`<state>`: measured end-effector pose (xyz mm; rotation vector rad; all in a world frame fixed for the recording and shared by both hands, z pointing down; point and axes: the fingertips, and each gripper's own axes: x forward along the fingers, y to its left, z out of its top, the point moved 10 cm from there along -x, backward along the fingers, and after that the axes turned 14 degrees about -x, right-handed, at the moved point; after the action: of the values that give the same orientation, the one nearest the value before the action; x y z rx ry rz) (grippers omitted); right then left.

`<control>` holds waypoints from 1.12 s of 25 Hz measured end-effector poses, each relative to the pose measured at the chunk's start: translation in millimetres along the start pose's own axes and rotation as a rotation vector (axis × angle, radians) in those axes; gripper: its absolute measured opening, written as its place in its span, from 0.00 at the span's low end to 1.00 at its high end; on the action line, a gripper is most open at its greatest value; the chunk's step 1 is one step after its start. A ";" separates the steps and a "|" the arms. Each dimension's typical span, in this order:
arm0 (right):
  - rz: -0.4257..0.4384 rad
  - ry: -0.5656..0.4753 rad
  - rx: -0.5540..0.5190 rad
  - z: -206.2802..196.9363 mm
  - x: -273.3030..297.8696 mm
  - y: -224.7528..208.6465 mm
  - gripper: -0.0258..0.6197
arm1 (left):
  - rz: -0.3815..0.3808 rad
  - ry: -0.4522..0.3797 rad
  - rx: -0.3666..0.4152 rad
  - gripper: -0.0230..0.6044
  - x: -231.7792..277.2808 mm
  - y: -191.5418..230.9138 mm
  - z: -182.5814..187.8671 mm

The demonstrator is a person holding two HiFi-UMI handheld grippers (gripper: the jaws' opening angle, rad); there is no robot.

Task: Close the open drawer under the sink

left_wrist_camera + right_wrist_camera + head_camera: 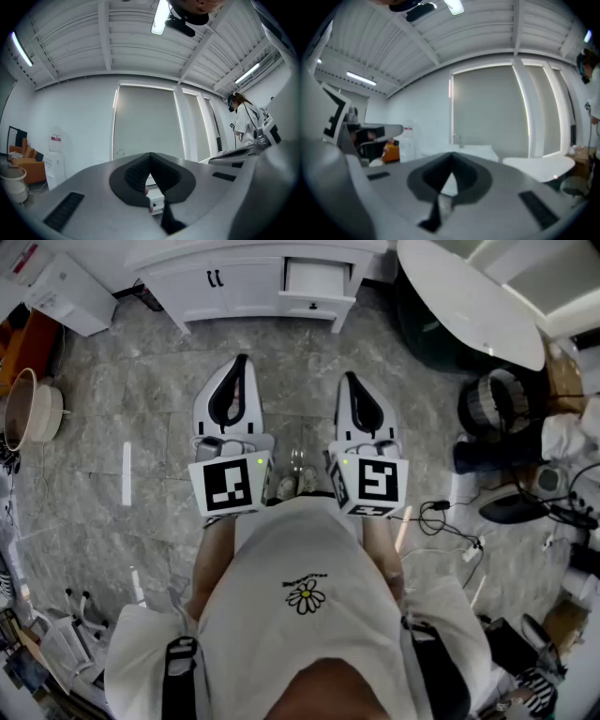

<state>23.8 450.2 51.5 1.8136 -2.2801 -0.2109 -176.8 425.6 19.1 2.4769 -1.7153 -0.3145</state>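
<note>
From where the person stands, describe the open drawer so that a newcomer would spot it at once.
Look to the white cabinet across the grey floor. The drawer sits at its right end, beside two closed doors. It alone is pulled out, showing its white inside.

The grey stone-tiled floor carries a white cabinet ahead of both pairs of jaws, its drawer standing open. Cables lie to the right of the jaws, and a beige basin sits well to their left.

The left gripper is being pointed at a pale blind, its jaws being pressed tip to tip on nothing; a white cabinet is being glimpsed through their gap, a water dispenser at left.
</note>
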 end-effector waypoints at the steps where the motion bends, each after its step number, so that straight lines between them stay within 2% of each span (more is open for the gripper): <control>1: 0.003 0.005 0.004 -1.4 0.3 1.5 0.08 | -0.003 0.009 0.016 0.07 -0.2 -0.2 0.2; 4: 0.012 0.011 0.008 -4.2 1.4 3.3 0.08 | -0.010 0.025 0.042 0.07 1.4 -1.7 0.8; 15: 0.035 0.019 0.027 -13.9 -1.7 -11.6 0.08 | 0.014 0.023 0.027 0.07 4.4 -12.5 -5.8; 19: 0.081 -0.010 0.043 -15.0 -4.2 -18.2 0.09 | 0.017 0.018 0.043 0.07 5.5 -23.1 -6.0; 28: 0.123 -0.056 -0.078 -19.4 -9.3 -26.4 0.09 | 0.018 -0.061 0.020 0.07 8.7 -39.4 -13.1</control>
<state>55.6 453.7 63.0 1.6432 -2.3766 -0.3279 -134.8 431.1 22.7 2.4890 -1.7718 -0.3764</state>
